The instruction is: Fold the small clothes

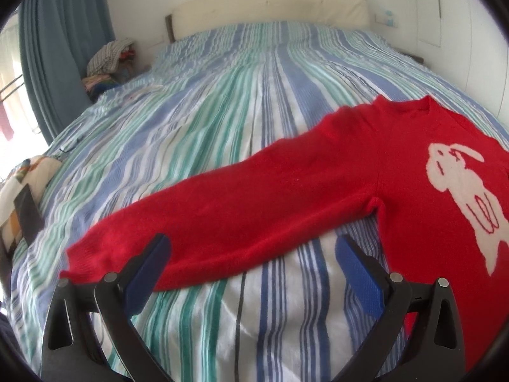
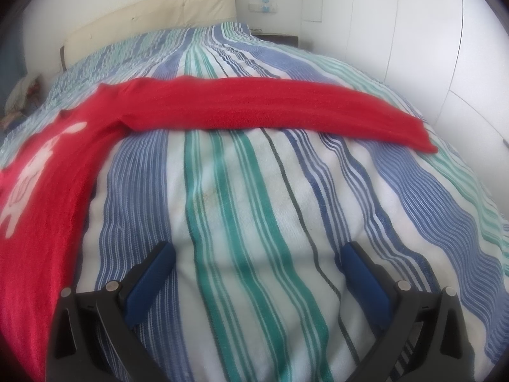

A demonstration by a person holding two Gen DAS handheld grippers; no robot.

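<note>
Red child's sweater lying flat on a striped bed, both grippers empty above it.

The red sweater (image 1: 397,172) fills the lower right of the left wrist view, one sleeve (image 1: 222,216) reaching toward lower left; in the right wrist view its other sleeve (image 2: 270,108) crosses the upper middle. It lies on the striped bedspread (image 2: 241,210). The left gripper (image 1: 253,248) and right gripper (image 2: 257,254) both have jaws spread wide, holding nothing. The knit looks soft, light and floppy, likely to sag and cling; the cuffs or hem edges seem the best places to pinch.
</note>
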